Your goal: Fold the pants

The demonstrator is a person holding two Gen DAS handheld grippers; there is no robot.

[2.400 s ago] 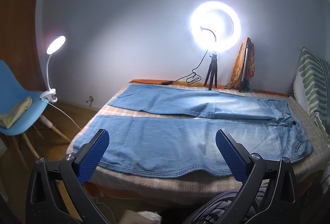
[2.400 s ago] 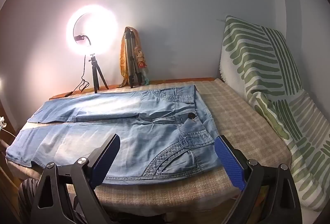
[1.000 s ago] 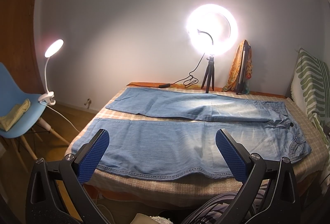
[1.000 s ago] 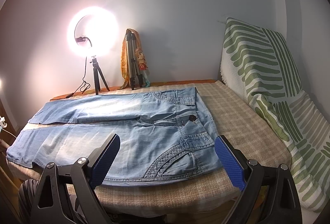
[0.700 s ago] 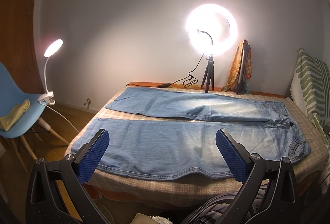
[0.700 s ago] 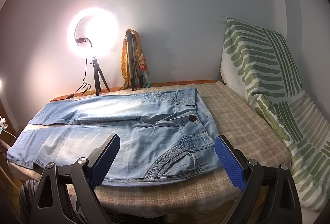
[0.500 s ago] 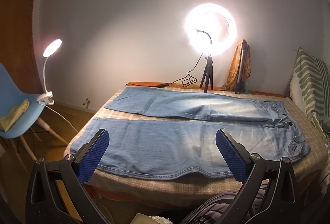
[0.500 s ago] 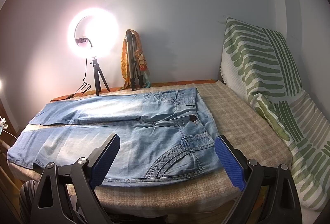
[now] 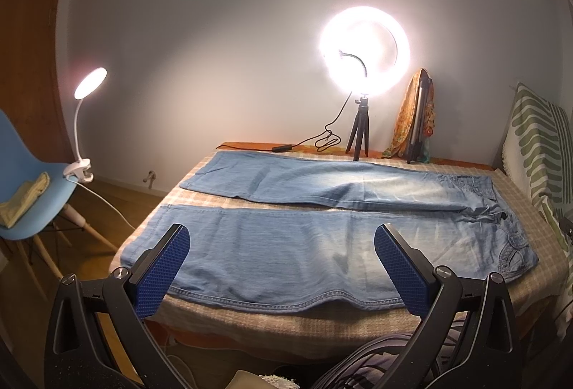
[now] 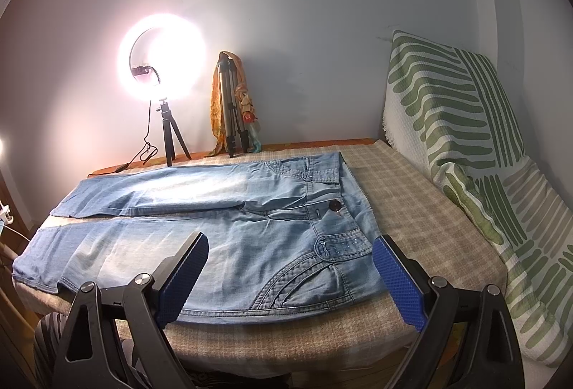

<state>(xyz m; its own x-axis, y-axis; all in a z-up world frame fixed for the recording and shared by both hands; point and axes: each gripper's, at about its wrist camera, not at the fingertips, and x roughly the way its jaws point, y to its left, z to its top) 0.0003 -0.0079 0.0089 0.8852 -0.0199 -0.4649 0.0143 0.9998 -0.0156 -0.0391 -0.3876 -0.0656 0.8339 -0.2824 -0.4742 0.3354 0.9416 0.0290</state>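
Pants (image 9: 286, 245): pale blue denim, spread flat and face up on the checked bedcover (image 10: 412, 202), legs parted and running toward the left, waistband at the right.
Near leg (image 9: 250, 256): along the front edge of the bed, hem toward the blue chair (image 9: 32, 188).
Far leg (image 9: 304, 181): parallel, closer to the wall, just in front of the ring light (image 9: 363, 54).
Waist and button (image 10: 335, 206): at the right end, near the green-striped cushion (image 10: 465, 145).
Handling, as a judgement: soft and limp, no stiffness to hold a shape; likely of middling weight for cloth; thick at seams and waistband, so firmer to pinch there; not fragile, not slippery against ribbed pads.
Where to grip, as a judgement: near-leg hem for one side, waistband corner at the near pocket (image 10: 322, 267) for the other, then lift and carry over onto the far leg.
Left gripper (image 9: 281, 258): spread wide, blue pads (image 9: 163, 267) apart, nothing between them, hanging short of the bed's front edge, touching no cloth.
Right gripper (image 10: 290, 269): likewise fully spread and empty, facing the pocket end, clear of the denim.
Stage, as a judgement: no fold made yet.
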